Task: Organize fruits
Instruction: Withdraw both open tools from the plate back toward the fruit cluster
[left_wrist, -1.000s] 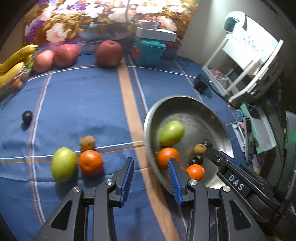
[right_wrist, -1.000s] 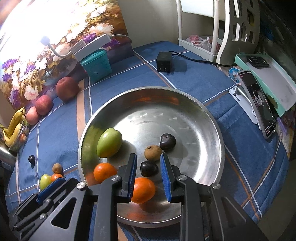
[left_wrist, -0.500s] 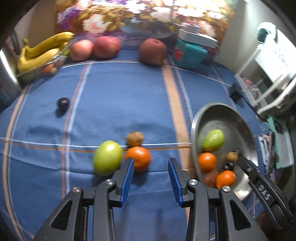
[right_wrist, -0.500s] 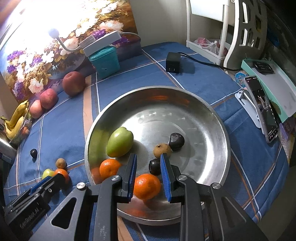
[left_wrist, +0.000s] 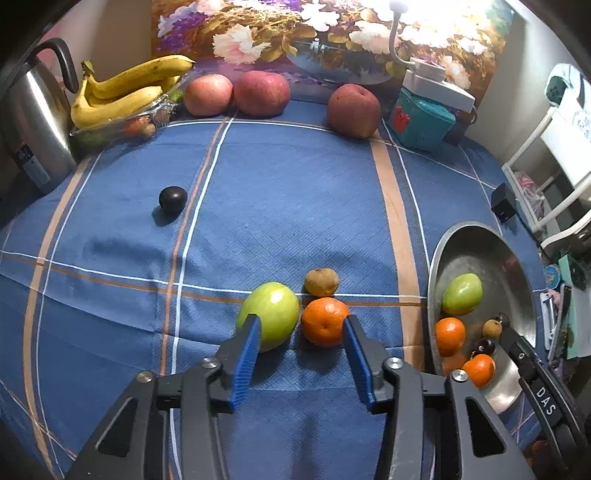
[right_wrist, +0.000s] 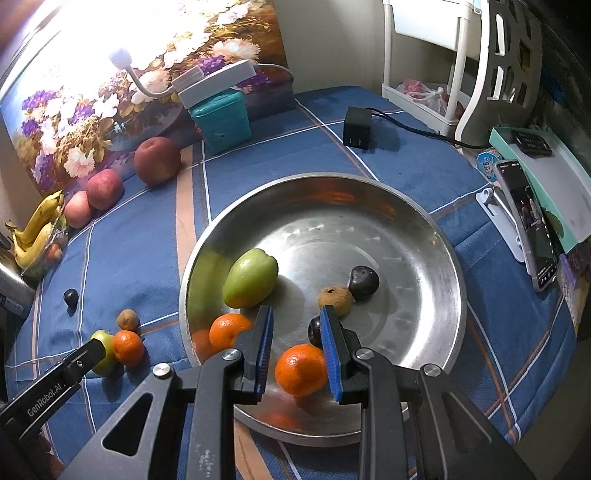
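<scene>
Left gripper (left_wrist: 301, 341): our jaws have just been opening; they straddle the tangerine (left_wrist: 324, 320) on the cloth (left_wrist: 280, 206), pads clear of it.
Green fruit (left_wrist: 268, 315): touching that tangerine's left side.
Right gripper (right_wrist: 295, 345): we hold it at its narrowest, empty, above the bowl (right_wrist: 417, 236).
Bowl fruit: another tangerine (right_wrist: 301, 369) under our fingers.
Far edge: apples (left_wrist: 262, 93), bananas (left_wrist: 125, 92).

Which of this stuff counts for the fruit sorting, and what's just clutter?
Job: metal bowl; on the cloth, green fruit, orange, brown fruit, dark plum.
Clutter: kettle, teal box, charger, phone.
</scene>
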